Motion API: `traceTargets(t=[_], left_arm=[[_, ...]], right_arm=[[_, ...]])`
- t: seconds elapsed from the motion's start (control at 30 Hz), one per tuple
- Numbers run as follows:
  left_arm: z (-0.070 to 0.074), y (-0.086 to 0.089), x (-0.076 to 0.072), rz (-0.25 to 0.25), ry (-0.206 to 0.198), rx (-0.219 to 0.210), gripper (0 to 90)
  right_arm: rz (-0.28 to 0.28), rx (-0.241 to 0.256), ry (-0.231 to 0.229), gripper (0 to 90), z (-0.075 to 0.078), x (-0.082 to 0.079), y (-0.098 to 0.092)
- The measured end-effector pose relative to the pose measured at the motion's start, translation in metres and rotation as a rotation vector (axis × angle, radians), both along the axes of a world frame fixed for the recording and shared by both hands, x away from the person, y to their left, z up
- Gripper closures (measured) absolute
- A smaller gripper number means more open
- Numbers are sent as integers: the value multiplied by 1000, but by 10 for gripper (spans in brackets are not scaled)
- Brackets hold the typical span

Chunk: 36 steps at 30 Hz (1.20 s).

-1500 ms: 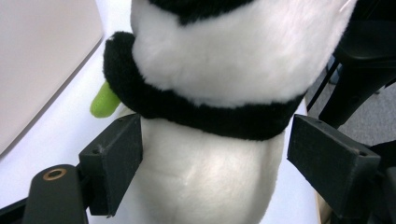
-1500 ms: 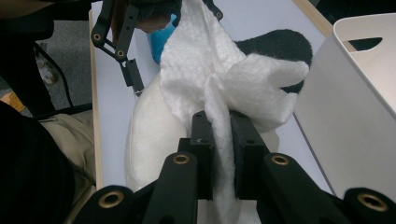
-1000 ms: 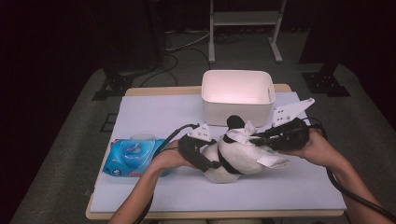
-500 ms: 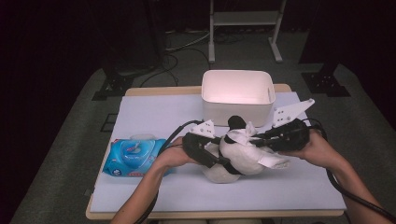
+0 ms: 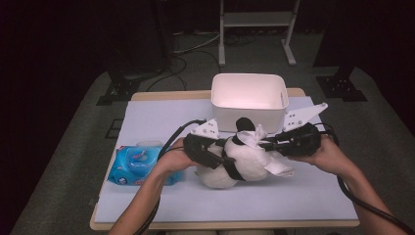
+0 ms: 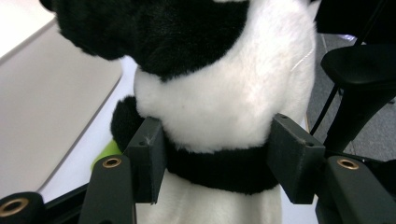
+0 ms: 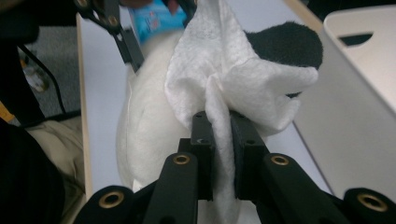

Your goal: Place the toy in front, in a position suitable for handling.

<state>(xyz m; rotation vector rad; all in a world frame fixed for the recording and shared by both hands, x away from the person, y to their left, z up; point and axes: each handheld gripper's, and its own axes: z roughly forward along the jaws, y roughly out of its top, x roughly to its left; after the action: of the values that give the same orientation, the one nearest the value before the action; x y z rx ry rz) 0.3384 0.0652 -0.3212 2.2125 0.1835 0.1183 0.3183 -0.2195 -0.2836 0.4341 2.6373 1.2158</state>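
A: Left to right, quick. What's at the far left?

B: Blue wipes pack (image 5: 135, 165) lying flat near the table's (image 5: 161, 115) left edge, just beside my left hand. That is probably where the wipe came from.

A: Left tongs?

B: My left gripper (image 6: 212, 158) has its jaws spread fairly wide and pressed on both sides of the plush toy (image 5: 235, 164), around the black band. I hold it there, I'd say, to pin the toy so it won't slide while it gets wiped. The toy rests on the table at the middle, just in front of the white bin (image 5: 249, 100).

A: And the right?

B: My right gripper (image 7: 217, 128) is closed narrow on a bunched white wipe (image 7: 224, 70), with the cloth fanned out past the tips and lying against the toy's white fur near a black ear. The pinch keeps the cloth from slipping.

A: Step?

B: Wiping the toy, I judge. Bin looks empty.
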Motion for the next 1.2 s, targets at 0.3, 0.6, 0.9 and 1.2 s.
traceTargets(t=[0.3,0.6,0.9,1.2], left_arm=[[-14,-14,-1,0,15,73,374],[-17,-28,-3,-23,1,107,361],[-18,-27,0,-26,15,150,296],[-16,-8,6,9,23,163,210]], right_arm=[[-11,-27,37,805,-20,6,1],[-7,-60,13,805,-19,2,4],[0,-69,37,802,-29,0,5],[-29,-46,67,797,-43,-1,-10]])
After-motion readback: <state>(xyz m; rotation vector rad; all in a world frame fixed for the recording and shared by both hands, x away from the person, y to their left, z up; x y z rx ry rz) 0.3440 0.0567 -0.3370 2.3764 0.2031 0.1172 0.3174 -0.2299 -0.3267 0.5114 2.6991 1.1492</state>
